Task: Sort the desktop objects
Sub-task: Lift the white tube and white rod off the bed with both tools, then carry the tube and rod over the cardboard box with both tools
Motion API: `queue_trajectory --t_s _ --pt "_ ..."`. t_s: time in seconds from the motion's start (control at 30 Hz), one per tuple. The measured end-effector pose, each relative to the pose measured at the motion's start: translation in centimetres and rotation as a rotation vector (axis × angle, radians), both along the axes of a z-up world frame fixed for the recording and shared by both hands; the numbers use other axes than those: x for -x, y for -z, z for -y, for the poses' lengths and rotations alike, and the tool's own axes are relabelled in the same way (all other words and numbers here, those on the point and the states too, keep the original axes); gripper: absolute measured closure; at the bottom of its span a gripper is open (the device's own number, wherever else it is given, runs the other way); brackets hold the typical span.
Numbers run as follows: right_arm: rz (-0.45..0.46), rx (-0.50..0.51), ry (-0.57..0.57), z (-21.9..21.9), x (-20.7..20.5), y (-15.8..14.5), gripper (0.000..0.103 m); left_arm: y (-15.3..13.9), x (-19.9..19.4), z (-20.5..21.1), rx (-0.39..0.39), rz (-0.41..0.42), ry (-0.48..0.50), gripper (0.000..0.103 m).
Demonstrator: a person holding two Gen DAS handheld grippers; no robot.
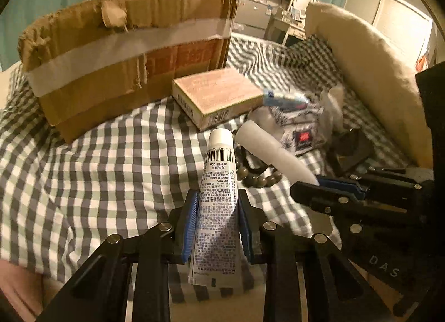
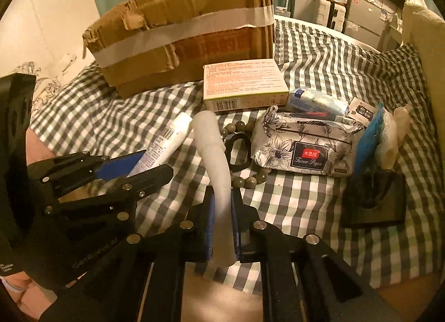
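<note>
Above the grey-checked bed sheet (image 1: 91, 161), the left tongs (image 1: 217, 222) clamped a white printed tube (image 1: 217, 205) and the right tongs (image 2: 222, 224) pinched a pale translucent sleeve (image 2: 214, 155), both probably bound for the torn cardboard box (image 2: 183, 30) behind.

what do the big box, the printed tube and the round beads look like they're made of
Big box: corrugated cardboard, matte brown, with torn fuzzy edges and a pale tape strip.
Printed tube: probably soft plastic or laminate, smooth white with a slight sheen, crimped flat at its end.
Round beads: polished olive-grey; whether stone, wood or plastic cannot be told.
</note>
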State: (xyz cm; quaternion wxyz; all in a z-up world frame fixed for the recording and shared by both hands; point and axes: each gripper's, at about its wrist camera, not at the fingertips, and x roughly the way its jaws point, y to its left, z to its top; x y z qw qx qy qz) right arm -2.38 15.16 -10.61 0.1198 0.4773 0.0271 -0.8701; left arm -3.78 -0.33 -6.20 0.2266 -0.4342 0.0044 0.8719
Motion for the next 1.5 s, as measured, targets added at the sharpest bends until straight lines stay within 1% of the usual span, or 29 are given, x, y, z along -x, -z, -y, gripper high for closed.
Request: queue_trajectory --t_s 0.17,0.23,0.3,0.33,0.43,0.53,0.63,0.8,0.87,1.0,1.27,1.5 --pt "-0.038 0.012 0.019 0.0 -0.7 -2.2 0.093 -2.1 -0.6 0.4 0.003 -0.031 -0.042 0.076" --pt "-0.065 0.007 0.017 0.1 -1.0 -3.5 0.093 -3.0 -0.6 0.8 -0.004 -0.034 -0.062 0.076" --pt "-0.095 -0.001 0.017 0.2 -1.3 -4.9 0.093 -4.1 -0.4 1.1 -0.012 -0.059 -0.085 0.076" --pt "-0.107 -0.001 0.017 0.2 -1.4 -5.5 0.093 -5.0 -0.5 1.3 -0.024 -0.086 -0.086 0.076" --pt "-0.143 0.004 0.01 0.3 -1.4 -7.7 0.093 -6.8 -0.4 1.6 -0.021 -0.125 -0.096 0.076" --pt "-0.168 0.002 0.003 0.6 -1.3 -9.1 0.093 -8.3 -0.3 1.9 -0.027 -0.146 -0.106 0.076" --pt "-0.192 0.002 -0.005 0.8 -1.0 -10.7 0.093 -10.1 -0.2 2.4 -0.031 -0.192 -0.135 0.076" --pt "-0.225 -0.001 -0.017 1.3 0.0 -12.5 0.093 -12.7 1.1 3.2 -0.054 -0.207 -0.168 0.076" --pt "-0.24 -0.002 -0.024 1.5 0.7 -13.2 0.093 -13.5 1.6 3.5 -0.048 -0.215 -0.177 0.076" --pt "-0.254 0.013 -0.039 2.0 2.4 -14.3 0.093 -15.3 2.7 4.5 -0.023 -0.256 -0.203 0.076" --pt "-0.283 0.021 -0.078 3.8 6.5 -16.2 0.093 -16.5 5.7 6.3 0.008 -0.279 -0.237 0.076" --pt "-0.286 0.066 -0.11 5.3 10.3 -17.0 0.093 -16.5 9.5 7.6 0.024 -0.27 -0.266 0.075"
